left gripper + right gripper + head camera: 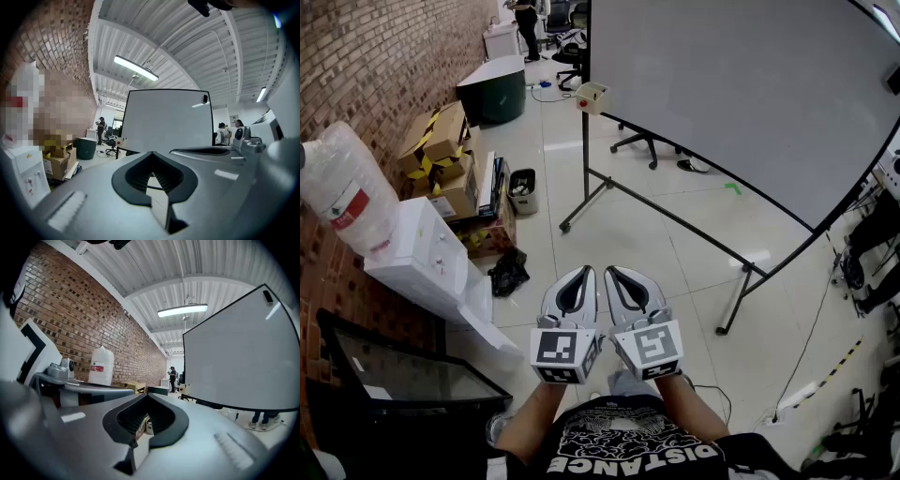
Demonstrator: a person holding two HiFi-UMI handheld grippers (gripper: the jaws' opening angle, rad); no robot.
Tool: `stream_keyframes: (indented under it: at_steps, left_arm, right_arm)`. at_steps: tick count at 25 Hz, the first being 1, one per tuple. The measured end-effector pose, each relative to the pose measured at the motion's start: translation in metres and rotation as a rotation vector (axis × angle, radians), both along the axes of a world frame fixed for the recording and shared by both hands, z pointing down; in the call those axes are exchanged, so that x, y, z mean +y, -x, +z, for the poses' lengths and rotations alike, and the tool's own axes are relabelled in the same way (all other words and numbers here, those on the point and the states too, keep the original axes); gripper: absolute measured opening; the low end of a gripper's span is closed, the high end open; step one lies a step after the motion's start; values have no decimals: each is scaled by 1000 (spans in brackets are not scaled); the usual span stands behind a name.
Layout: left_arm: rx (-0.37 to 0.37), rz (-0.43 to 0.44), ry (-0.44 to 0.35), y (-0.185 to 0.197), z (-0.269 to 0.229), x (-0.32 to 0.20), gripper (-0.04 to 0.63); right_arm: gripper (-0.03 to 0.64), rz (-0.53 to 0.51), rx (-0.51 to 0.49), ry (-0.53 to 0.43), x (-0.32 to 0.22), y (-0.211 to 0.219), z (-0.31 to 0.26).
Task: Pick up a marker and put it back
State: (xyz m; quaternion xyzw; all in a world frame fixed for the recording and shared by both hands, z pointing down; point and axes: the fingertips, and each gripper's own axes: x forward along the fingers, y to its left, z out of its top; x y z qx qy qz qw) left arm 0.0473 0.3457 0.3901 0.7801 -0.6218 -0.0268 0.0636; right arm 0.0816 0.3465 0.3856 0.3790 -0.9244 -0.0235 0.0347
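Tiled floor (628,225), brick wall (384,66) on the left. Nearest: my left gripper (584,272) and right gripper (612,272) side by side, level, jaws of both pressed together on nothing. Beyond, whiteboard (741,103) on its stand, small cream box (592,97) at its left edge with something red; marker too small to tell. Person (527,28) far back.

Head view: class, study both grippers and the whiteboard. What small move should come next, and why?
Probably carry the right gripper forward toward the box at the edge of the whiteboard. Both it and the left gripper are shut, empty, near the body; no marker is in sight.
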Motion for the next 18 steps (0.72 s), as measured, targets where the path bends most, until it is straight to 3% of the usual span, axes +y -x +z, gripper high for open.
stream_keyframes:
  at_steps: [18]
  left_arm:
    - [-37,-56,8,30,-3,-161,6]
  right_arm:
    - [0,-43,-20,8,-165,29,2]
